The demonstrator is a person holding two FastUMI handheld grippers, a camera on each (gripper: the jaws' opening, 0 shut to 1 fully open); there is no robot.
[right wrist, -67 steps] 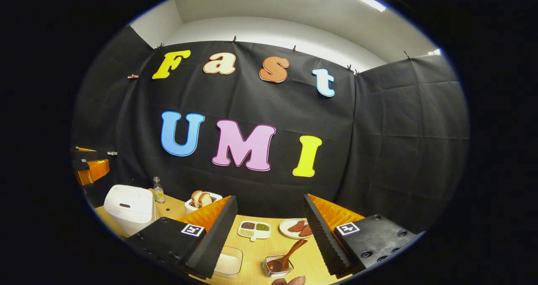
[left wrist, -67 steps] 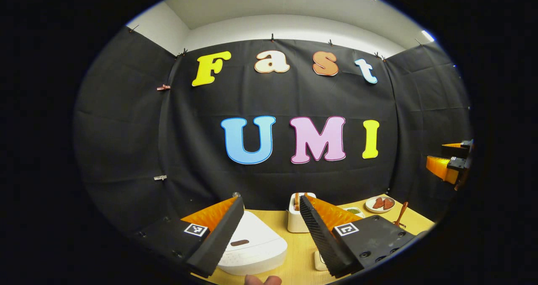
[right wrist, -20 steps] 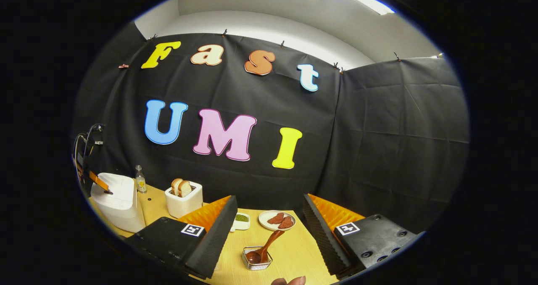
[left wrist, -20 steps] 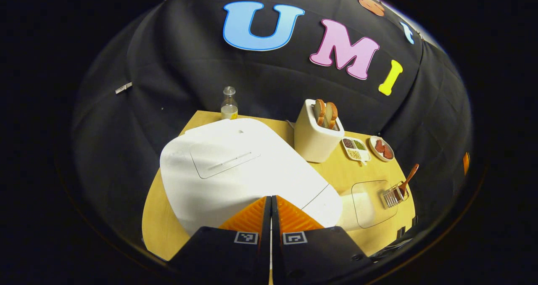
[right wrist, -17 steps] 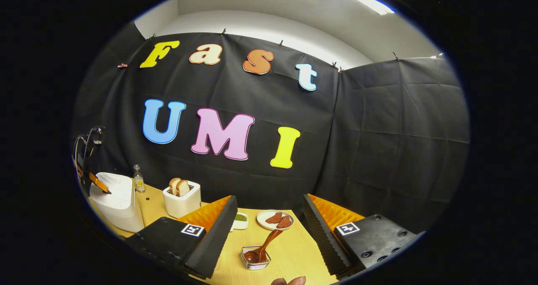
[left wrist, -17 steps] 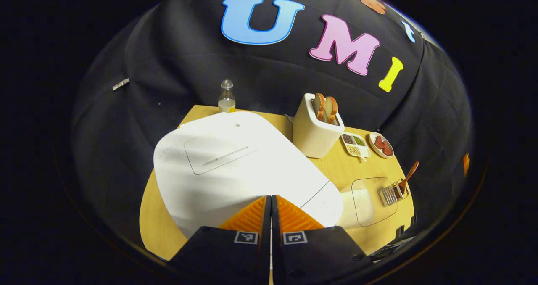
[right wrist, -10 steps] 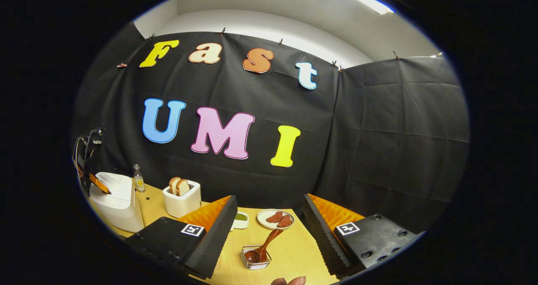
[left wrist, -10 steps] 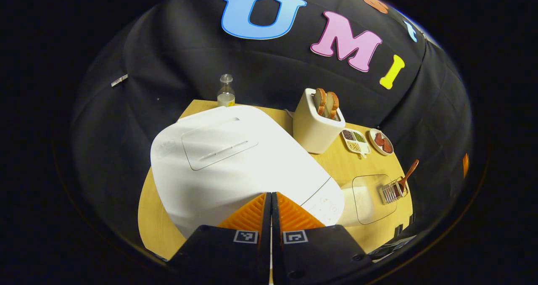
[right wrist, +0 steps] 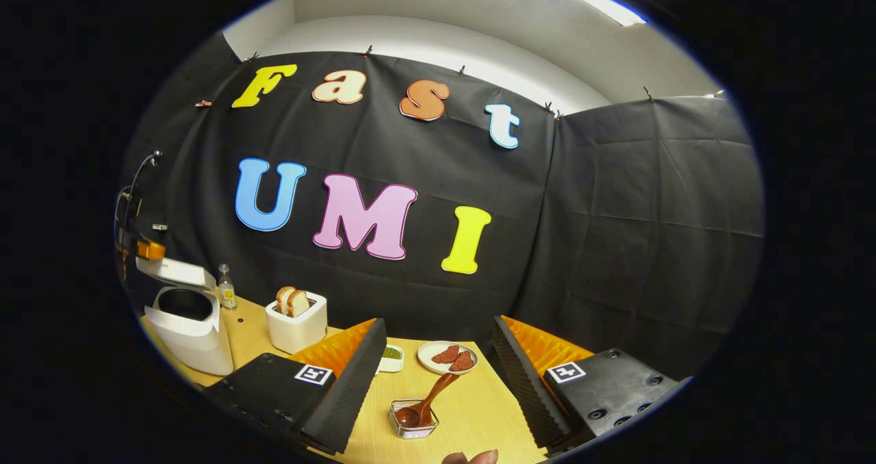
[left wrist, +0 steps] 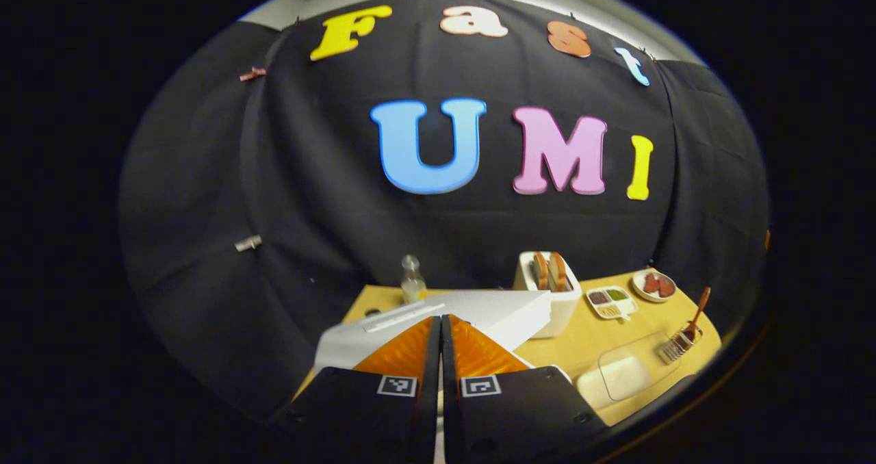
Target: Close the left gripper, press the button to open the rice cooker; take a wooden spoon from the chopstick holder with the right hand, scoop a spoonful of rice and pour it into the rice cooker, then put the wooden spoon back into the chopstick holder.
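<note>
One rice cooker (right wrist: pixel 183 317) stood at the tabletop's (right wrist: pixel 472 409) left end, its lid (right wrist: pixel 174 272) raised. One wooden spoon (right wrist: pixel 428 399) sat bowl-down in the single chopstick holder (right wrist: pixel 410 419), its handle leaning up and away toward a plate (right wrist: pixel 448 358). Two bread slices (right wrist: pixel 292 302) stood in one toaster (right wrist: pixel 295 327). The left tool (left wrist: pixel 440 327) was pressed closed, empty, above the lid. The right tool (right wrist: pixel 434 354) gaped wide, holding nothing, the spoon between its fingers.
</note>
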